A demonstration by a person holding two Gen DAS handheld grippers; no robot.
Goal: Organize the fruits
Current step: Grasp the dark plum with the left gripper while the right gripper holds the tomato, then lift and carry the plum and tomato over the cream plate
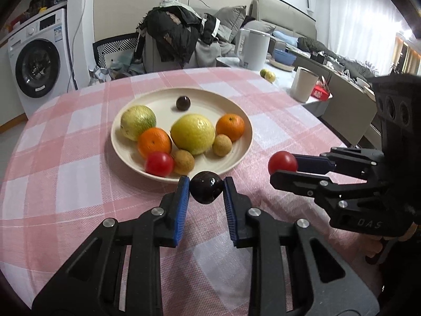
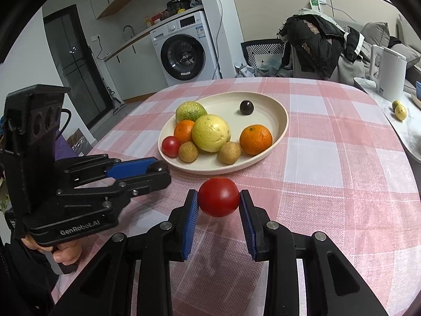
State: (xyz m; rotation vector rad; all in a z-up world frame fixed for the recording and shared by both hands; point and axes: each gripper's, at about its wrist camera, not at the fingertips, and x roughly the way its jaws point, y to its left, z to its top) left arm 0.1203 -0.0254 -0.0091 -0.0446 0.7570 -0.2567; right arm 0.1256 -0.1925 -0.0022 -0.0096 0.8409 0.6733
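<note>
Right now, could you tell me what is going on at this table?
A person is sorting fruit with two handheld grippers. The left gripper is shut on a dark plum, the right gripper on a red tomato, both near the cream plate, which holds citrus, another tomato, another plum and two small brown fruits.

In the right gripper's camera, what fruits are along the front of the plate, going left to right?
Small red tomato → brown longan → second brown longan → orange, all in the cream plate.
</note>
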